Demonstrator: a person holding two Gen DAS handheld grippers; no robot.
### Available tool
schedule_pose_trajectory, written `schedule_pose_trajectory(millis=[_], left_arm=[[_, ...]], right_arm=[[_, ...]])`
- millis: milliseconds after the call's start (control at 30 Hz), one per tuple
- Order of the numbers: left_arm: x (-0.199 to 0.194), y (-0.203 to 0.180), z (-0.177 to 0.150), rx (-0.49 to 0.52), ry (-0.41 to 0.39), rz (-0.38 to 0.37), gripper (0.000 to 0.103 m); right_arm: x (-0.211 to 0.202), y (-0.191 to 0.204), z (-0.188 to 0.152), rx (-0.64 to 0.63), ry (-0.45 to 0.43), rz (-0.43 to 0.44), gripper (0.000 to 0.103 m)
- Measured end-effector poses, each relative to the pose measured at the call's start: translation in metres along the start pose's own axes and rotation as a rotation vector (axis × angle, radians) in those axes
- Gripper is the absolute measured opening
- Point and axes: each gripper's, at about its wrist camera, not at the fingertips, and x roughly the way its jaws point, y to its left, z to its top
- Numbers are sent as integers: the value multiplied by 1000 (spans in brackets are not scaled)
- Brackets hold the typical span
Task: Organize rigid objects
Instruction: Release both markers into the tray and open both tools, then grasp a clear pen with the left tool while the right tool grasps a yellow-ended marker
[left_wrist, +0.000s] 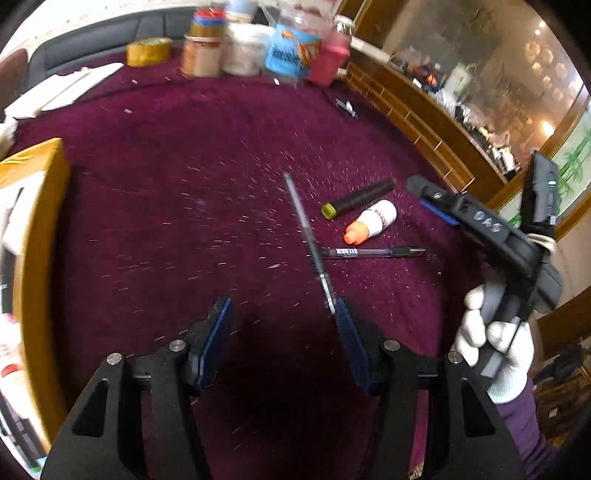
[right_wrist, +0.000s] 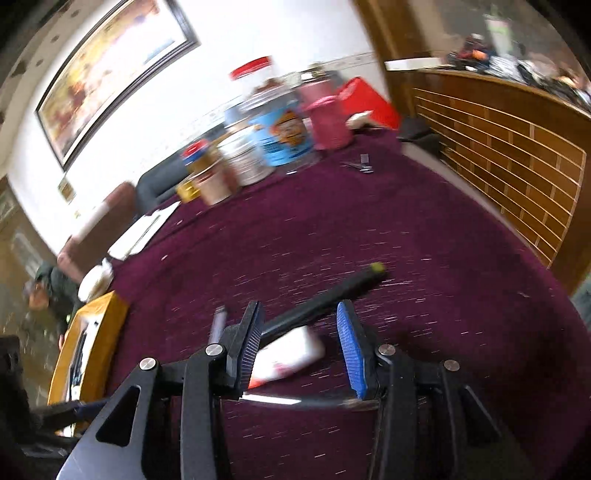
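Blue-padded fingers of the left gripper (left_wrist: 282, 317) stand spread above the purple cloth (left_wrist: 184, 206), gripping nothing; a blurred pen (left_wrist: 308, 236) runs up from beside the right-hand pad, and contact cannot be told. Beyond it lie a second pen (left_wrist: 369, 252), a white bottle (left_wrist: 375, 221) with orange cap and a dark marker (left_wrist: 358, 197). The right gripper (right_wrist: 301, 332) is spread too, bottle (right_wrist: 291, 352) and marker (right_wrist: 325, 295) lying between its pads, untouched.

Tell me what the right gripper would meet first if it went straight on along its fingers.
Probably the white bottle lying between the right gripper's open fingers, with the black marker just beyond; blur leaves depth uncertain.
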Motion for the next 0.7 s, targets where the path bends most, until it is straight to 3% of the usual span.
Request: schedule_pose_trajectory(millis=[300,367,433,533,700], left_arm=[[61,-29,37,115,-35,151,55],[64,-30,41,138,-57,191,41],[63,-28,40,176,-64,230,17],[54,-21,30,206,-47,237,9],[49,-25,16,221,-61,277,9]], right_arm=[[13,-38,-3,84,7,34,37],[16,-38,-5,78,25,48,37],[15,-36,-9,70,34,51,37],[16,-37,-11,71,42,56,37],[20,-42,-12,101,67,70,37]])
